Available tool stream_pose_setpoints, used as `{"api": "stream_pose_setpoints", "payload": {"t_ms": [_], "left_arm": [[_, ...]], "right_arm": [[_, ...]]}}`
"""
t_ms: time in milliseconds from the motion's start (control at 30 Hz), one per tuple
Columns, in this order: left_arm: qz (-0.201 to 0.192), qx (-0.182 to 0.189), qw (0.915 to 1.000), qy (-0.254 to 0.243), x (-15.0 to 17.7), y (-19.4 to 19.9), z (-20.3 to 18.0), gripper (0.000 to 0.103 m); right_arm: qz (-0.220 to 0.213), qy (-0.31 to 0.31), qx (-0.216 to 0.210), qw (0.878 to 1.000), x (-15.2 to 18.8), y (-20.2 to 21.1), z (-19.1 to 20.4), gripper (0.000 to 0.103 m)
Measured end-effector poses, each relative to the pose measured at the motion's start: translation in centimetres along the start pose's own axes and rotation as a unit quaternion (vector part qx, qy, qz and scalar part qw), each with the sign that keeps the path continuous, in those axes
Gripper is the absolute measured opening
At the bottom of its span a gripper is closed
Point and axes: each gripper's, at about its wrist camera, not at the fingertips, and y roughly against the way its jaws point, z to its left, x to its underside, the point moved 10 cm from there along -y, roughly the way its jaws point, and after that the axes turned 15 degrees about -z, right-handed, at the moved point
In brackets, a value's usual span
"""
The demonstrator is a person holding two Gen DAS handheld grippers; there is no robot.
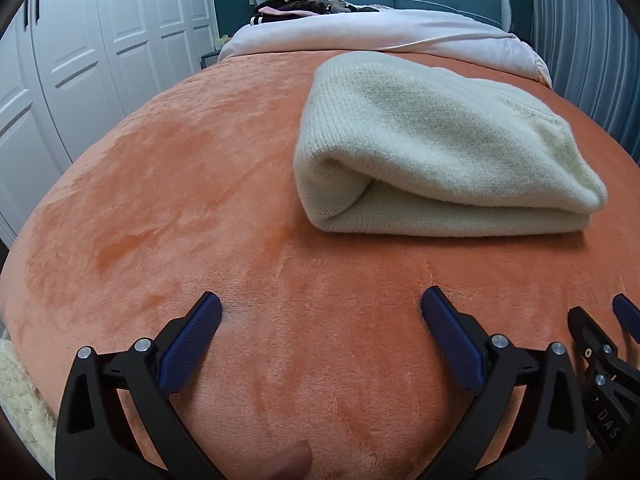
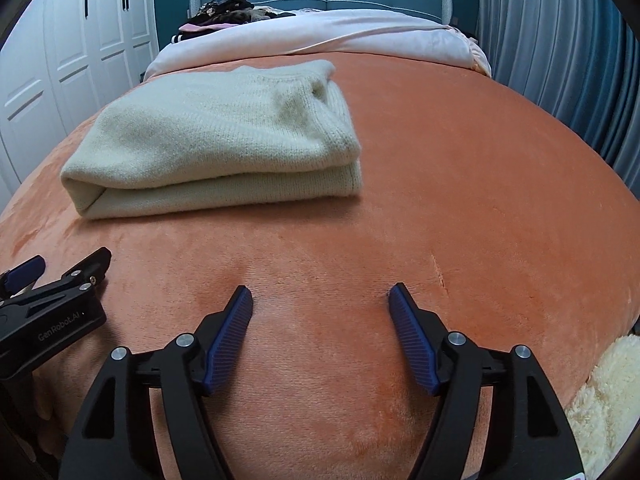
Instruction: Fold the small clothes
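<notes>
A cream knitted sweater (image 1: 440, 152) lies folded into a thick rectangle on the orange blanket (image 1: 180, 200); it also shows in the right wrist view (image 2: 216, 140). My left gripper (image 1: 322, 304) is open and empty, resting low over the blanket in front of the sweater and to its left. My right gripper (image 2: 320, 294) is open and empty, in front of the sweater and to its right. Each gripper shows at the edge of the other's view: the right gripper (image 1: 604, 320) and the left gripper (image 2: 60, 268).
A pale pink duvet (image 1: 360, 36) is bunched at the far end of the bed, with a pile of dark clothes (image 1: 296, 0) by the blue headboard. White wardrobe doors (image 1: 80, 60) stand left, blue curtains (image 2: 560, 40) right. A fluffy cream rug (image 2: 608, 392) lies below the bed edge.
</notes>
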Motion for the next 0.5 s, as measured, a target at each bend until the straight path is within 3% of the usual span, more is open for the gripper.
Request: {"api": "stream_pose_setpoints", "payload": {"t_ms": [500], "left_arm": [[-0.002,-0.005,1.0,-0.005,-0.01,-0.03,-0.19,0.098]], "right_arm": [[0.002,0.008,0.018,1.0,0.04,-0.38,0.37,0.076]]}}
